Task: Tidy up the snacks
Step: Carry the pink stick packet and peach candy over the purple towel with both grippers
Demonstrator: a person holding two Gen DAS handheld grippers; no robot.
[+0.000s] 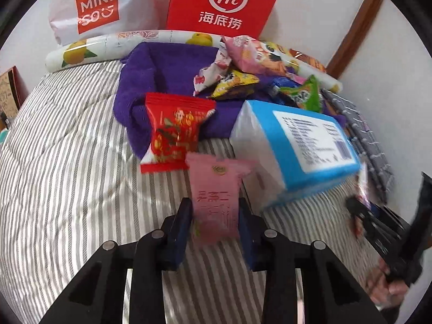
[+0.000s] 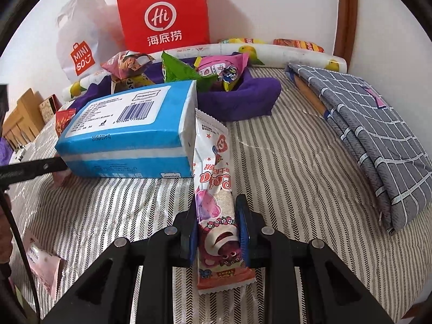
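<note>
My left gripper point(image 1: 215, 210) is shut on a pale pink snack packet point(image 1: 216, 194) and holds it over the striped bedding, just in front of a red snack packet point(image 1: 172, 132). My right gripper point(image 2: 216, 216) is shut on a long pink bear-print snack packet point(image 2: 216, 202), held upright beside a blue tissue pack point(image 2: 129, 135). A pile of mixed snack packets point(image 1: 243, 67) lies on a purple towel point(image 1: 162, 64); the pile also shows in the right wrist view point(image 2: 205, 73). The pink packet also shows at the lower left of the right wrist view point(image 2: 43, 264).
The blue tissue pack point(image 1: 302, 145) lies right of the left gripper. A red Haidilao bag point(image 1: 224, 0) and a white Miniso bag point(image 1: 97, 8) stand against the wall behind a fruit-print roll point(image 1: 86, 51). Folded grey checked fabric point(image 2: 372, 124) lies at the right.
</note>
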